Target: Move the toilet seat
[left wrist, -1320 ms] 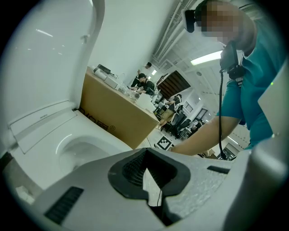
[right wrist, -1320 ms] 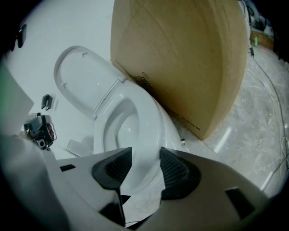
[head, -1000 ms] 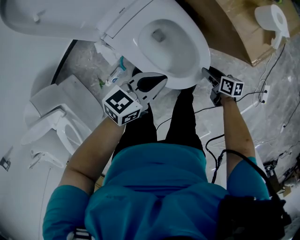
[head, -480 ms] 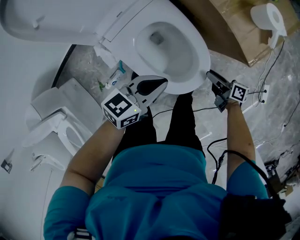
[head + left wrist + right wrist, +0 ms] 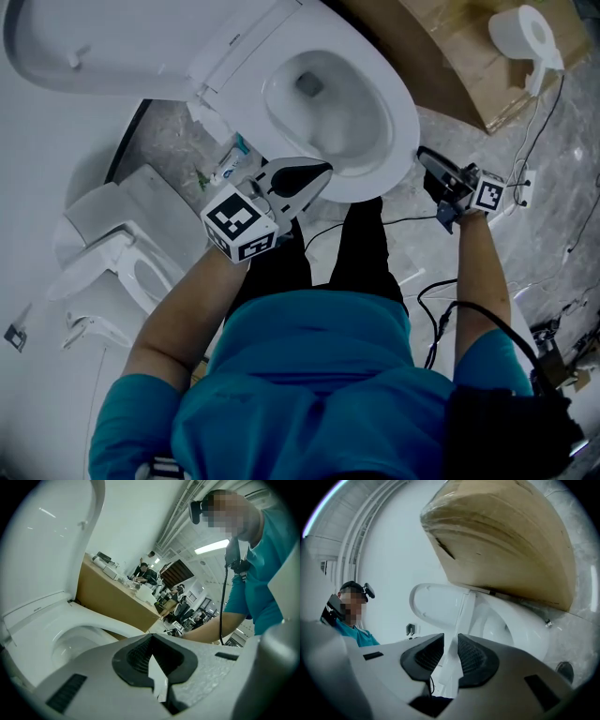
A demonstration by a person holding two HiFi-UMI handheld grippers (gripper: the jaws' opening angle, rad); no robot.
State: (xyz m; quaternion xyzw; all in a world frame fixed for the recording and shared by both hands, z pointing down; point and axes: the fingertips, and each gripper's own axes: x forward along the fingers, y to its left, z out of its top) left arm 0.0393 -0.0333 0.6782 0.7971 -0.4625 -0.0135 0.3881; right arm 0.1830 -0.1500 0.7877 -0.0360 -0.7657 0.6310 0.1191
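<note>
White glossy plastic, no visible marks: the toilet seat (image 5: 84, 70) stands raised at the rear edge of the bowl (image 5: 398, 141), leaning back together with the lid. A small bumper shows on its exposed face. The bowl rim is bare and the inside is open to view.

Seat and lid overlap, and the line between them is not clear in any view. The head view cuts off their upper edge.

The left gripper (image 5: 323, 171) is nearest, at the bowl's front edge, its jaws together with nothing between them. Whether it touches the rim cannot be told. The right gripper (image 5: 424, 155) hangs just beside the bowl's front right edge, clear of the rim. Its jaws have just been closing and now stand a narrow gap apart with nothing held. The raised seat shows through that gap, far behind. The seat is well apart from both grippers.

Beyond the bowl are a brown panel (image 5: 450, 56) and a toilet roll (image 5: 525, 33).
</note>
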